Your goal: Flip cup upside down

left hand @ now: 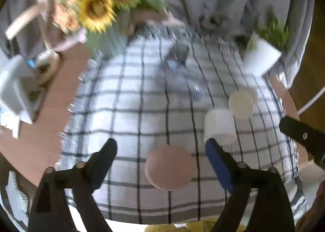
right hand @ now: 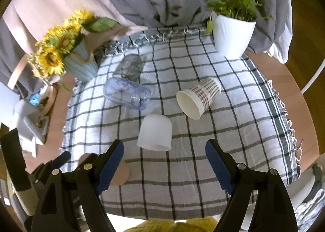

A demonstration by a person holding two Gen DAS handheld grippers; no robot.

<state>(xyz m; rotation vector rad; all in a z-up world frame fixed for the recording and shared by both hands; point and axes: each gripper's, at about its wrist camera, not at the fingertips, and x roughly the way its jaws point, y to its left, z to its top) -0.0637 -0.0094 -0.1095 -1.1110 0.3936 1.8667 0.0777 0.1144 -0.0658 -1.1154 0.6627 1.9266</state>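
Left gripper fingers spread empty above the pink cup; right gripper fingers likewise open.

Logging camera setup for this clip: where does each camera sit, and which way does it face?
Left wrist: on the left hand-held gripper, looking forward and down at the checked cloth; its own open fingers show, plus a pink cup between them. Motion-blurred.
Right wrist: on the right hand-held gripper, facing the same cloth; its open fingers show, the left gripper at lower left.
Shared: white cup, plaid paper cup, sunflowers, white planter.
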